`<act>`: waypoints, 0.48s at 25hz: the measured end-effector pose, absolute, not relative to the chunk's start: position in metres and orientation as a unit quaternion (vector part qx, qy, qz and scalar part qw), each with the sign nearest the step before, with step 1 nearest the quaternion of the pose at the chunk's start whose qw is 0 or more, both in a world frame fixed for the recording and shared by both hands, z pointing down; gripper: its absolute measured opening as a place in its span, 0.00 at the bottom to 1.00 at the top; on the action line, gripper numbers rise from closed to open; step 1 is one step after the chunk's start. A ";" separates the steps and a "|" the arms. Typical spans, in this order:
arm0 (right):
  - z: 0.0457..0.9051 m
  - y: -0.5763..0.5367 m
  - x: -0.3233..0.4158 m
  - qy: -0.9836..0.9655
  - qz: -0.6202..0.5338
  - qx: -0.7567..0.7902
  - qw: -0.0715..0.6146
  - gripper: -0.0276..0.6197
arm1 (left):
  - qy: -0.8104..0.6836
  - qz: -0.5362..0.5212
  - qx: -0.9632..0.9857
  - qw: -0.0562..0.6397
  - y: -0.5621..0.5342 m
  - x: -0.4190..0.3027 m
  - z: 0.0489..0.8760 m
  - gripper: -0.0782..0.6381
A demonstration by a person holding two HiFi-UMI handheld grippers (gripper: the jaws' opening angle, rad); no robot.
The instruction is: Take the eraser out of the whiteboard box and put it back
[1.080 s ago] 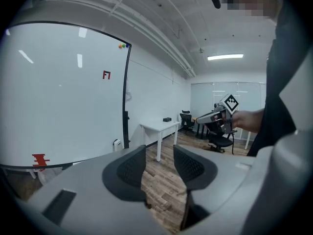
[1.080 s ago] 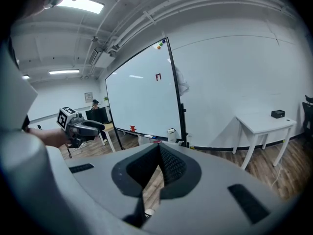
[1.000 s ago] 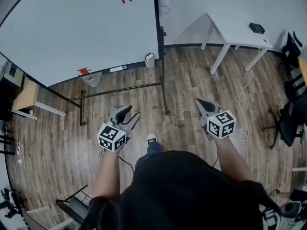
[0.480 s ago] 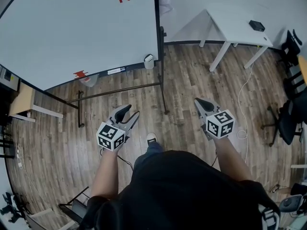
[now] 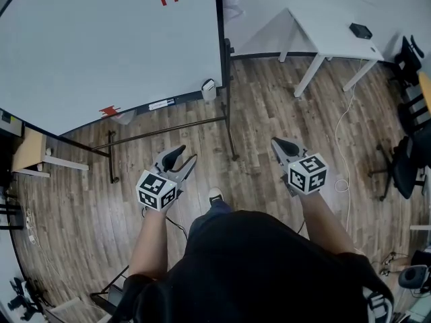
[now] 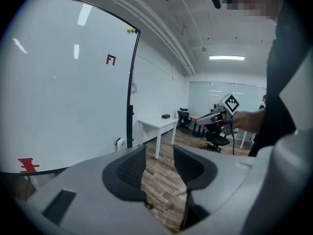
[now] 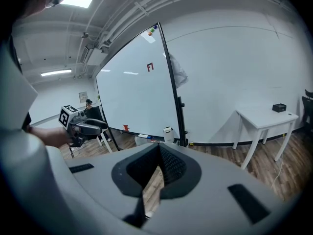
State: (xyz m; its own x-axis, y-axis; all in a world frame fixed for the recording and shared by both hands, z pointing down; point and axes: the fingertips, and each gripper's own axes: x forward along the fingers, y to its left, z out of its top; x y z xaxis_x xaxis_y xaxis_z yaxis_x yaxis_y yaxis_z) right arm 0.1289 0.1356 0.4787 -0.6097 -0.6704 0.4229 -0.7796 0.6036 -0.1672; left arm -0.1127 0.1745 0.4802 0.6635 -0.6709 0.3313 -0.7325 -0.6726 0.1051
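Head view looks steeply down on a person standing on a wood floor (image 5: 269,106), facing a whiteboard (image 5: 101,39) on a wheeled stand. Both forearms are held forward at about waist level with bent elbows, one gripper in each hand, well apart and both pointing toward the board.

The left gripper (image 5: 184,157) has its jaws parted, and only floor shows between them. The right gripper (image 5: 279,144) has its jaws drawn together at the tips and grasps nothing.

The box (image 5: 209,86), small and white with a dark top, hangs at the board's lower right corner, just beside the stand's black post (image 5: 225,66). It is well apart from both grippers. I cannot make out the eraser itself; it is probably inside the box. Nothing of the task looks begun.

Several things could go wrong from here:
- The box is small and tight against the post, so a gripper coming in at an angle could strike the post or knock the box loose.
- The right gripper would have to be opened before it could take anything.
- The stand's low bar (image 5: 161,128) and feet lie between the person and the board, and the person's shoe (image 5: 214,196) could catch them when stepping closer.
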 end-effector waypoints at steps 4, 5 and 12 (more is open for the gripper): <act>0.484 0.125 0.121 -0.879 0.175 0.411 0.167 0.03 | -0.383 0.133 0.906 0.119 0.160 -0.118 0.484 0.37; 0.486 0.122 0.119 -0.879 0.176 0.411 0.168 0.03 | -0.382 0.133 0.907 0.120 0.157 -0.119 0.485 0.37; 0.497 0.102 0.102 -0.877 0.186 0.408 0.176 0.03 | -0.375 0.136 0.908 0.128 0.132 -0.131 0.497 0.37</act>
